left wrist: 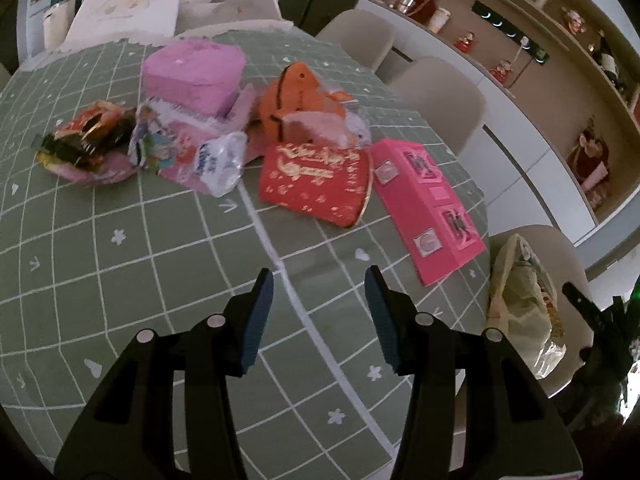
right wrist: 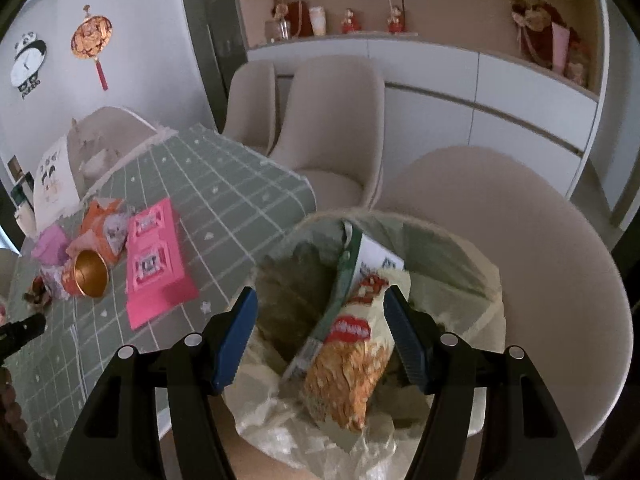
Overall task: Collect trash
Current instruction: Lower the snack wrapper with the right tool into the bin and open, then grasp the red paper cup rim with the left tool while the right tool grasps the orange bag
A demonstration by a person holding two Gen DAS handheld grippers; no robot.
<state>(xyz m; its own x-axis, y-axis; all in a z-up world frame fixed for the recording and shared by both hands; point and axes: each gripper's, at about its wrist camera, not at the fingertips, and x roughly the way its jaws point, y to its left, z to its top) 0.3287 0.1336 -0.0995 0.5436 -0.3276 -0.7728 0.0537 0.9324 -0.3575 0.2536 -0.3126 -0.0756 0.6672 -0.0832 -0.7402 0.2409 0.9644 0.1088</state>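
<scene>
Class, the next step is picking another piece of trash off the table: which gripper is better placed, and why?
Left. The left gripper is empty, open and faces the red packet on the table; the right gripper hangs over the trash bag.

Both views are dim, with flat indoor light and muted, slightly grainy colour. No hard shadows fall on the tabletop (left wrist: 120,280); shade under the litter is faint and soft. The strip of small lights (left wrist: 508,30) on the shelf wall glows as bright crescents. Fisheye bending curves the grid lines of the cloth and bows the cabinets, and black vignette fills the corners. The bag (right wrist: 360,360) looks smeared, and far objects are soft.
</scene>
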